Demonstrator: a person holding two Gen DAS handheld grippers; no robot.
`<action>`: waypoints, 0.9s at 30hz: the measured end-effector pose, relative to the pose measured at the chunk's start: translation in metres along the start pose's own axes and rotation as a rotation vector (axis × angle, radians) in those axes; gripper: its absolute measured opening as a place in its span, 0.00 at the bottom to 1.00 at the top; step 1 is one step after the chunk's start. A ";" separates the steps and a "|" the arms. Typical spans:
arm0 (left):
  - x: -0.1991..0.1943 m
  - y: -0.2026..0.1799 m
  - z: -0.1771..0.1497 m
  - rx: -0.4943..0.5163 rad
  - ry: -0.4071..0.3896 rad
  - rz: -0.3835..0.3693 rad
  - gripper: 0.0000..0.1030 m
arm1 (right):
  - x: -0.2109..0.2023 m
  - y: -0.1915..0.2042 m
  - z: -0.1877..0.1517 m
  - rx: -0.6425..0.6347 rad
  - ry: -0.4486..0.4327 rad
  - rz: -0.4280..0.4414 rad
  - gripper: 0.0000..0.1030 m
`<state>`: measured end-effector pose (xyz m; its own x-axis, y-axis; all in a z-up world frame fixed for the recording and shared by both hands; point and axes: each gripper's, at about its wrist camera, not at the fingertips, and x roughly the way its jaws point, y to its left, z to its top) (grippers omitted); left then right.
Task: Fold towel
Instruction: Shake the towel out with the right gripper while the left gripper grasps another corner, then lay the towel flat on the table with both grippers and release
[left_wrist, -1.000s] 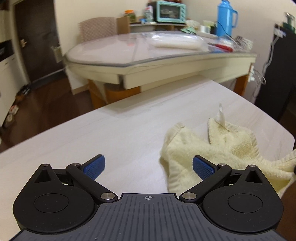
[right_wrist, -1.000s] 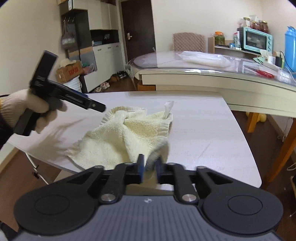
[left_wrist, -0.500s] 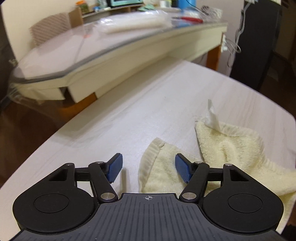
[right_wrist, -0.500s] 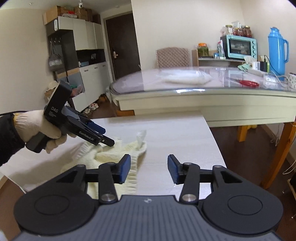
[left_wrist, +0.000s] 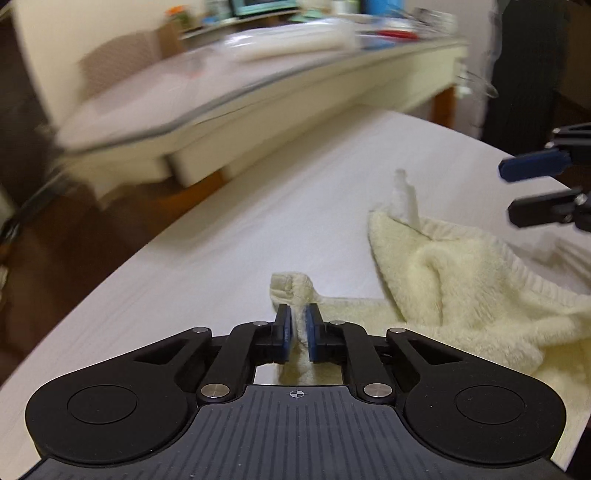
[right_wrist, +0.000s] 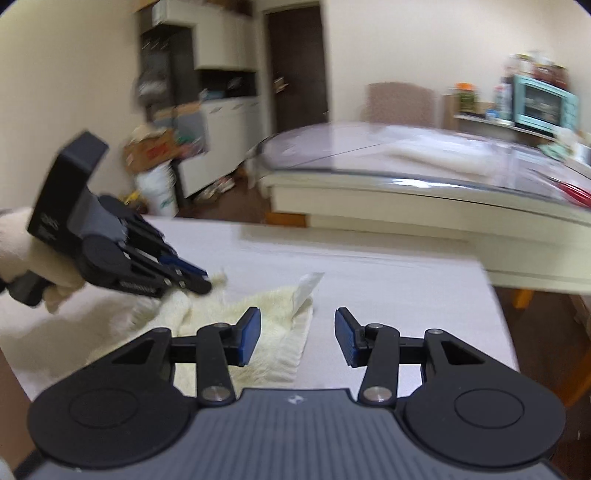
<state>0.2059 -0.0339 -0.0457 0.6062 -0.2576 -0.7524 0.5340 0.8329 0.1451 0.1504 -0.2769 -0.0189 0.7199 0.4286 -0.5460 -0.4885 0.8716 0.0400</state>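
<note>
The pale counter (left_wrist: 229, 236) carries a crumpled cream terry towel (left_wrist: 454, 280), bunched toward four o'clock in the left wrist view. It looks soft, light and limp, so hemmed corners are likely the best holds. The left gripper (left_wrist: 298, 326) has just closed, pinching one corner. The right gripper (right_wrist: 297, 334) stands half open, empty, near the white care tag (right_wrist: 306, 286).
</note>
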 end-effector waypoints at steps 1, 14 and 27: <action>-0.003 0.004 -0.005 -0.007 -0.003 0.014 0.09 | 0.009 0.003 0.002 -0.021 0.010 0.005 0.47; -0.011 0.056 -0.021 -0.116 -0.029 0.187 0.09 | 0.029 0.027 -0.017 -0.223 0.135 -0.134 0.44; -0.014 0.052 -0.012 -0.166 -0.072 0.147 0.33 | 0.014 0.014 -0.001 -0.123 0.058 -0.153 0.45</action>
<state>0.2185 0.0190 -0.0349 0.7139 -0.1570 -0.6824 0.3361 0.9318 0.1373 0.1531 -0.2588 -0.0265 0.7629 0.2757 -0.5848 -0.4346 0.8884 -0.1481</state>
